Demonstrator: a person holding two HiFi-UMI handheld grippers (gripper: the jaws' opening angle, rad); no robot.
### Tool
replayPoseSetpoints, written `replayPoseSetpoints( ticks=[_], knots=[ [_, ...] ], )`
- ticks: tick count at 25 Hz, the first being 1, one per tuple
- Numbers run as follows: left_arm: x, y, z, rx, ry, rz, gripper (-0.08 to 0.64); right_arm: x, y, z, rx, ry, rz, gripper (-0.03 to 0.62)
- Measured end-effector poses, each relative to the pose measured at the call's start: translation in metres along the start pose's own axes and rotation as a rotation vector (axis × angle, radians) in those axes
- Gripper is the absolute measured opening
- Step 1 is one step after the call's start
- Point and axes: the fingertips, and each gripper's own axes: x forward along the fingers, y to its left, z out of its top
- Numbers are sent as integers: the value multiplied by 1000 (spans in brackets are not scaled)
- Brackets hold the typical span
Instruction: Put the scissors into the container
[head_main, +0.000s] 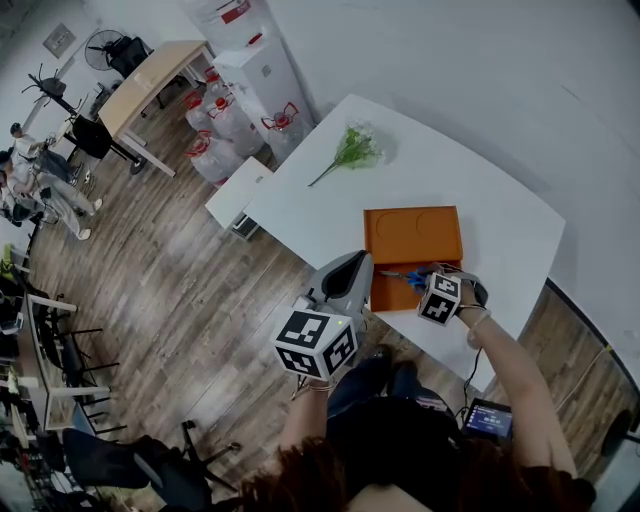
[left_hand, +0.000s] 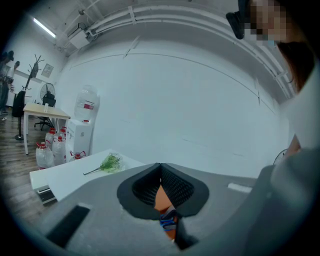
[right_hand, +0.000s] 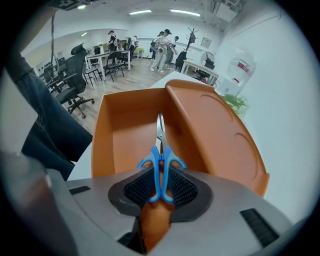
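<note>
The scissors (right_hand: 161, 165) have blue handles and steel blades. My right gripper (right_hand: 160, 172) is shut on their handles, and the closed blades point down into the deep compartment of the orange container (right_hand: 125, 130). In the head view that container (head_main: 412, 235) lies on the white table (head_main: 470, 190), with the right gripper (head_main: 425, 280) and the scissors (head_main: 408, 277) over its near compartment. My left gripper (head_main: 358, 260) hovers at the table's near edge, left of the container. Its jaws (left_hand: 160, 167) meet at the tips with nothing held.
A green plant sprig (head_main: 352, 150) lies at the table's far left side. Water bottles (head_main: 215, 140) and a white dispenser (head_main: 262, 75) stand on the floor beyond. A small screen (head_main: 487, 418) hangs by my right arm. Desks, chairs and people fill the room (right_hand: 165, 45).
</note>
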Motion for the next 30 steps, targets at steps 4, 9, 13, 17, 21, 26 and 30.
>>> replayPoseSetpoints(
  ticks=[4,9,13,17,21,26,30],
  knots=[
    [1,-3,-1,0,3,-8,15,0,0,0,14,6,7,84],
    [1,-7,-1,-2,3,-16,15,-1,-1,1,21,12,12,88],
    [-2,-8,-2,14,16,-24,15,-1,0,1,26,15,15,94],
    [-6,-6,1,16,5,-16,15,-1,2,5,28,2,6,106],
    [-7,-10,4,21,-2,-22,15,-7,-2,14,50,-29,-24,101],
    [-8,-16,2,26,-7,-33,15,-16,-2,18,100,-62,-39,97],
    [-7,-20,6,33,-15,-38,15,-28,-6,19,151,-108,-80,87]
  ],
)
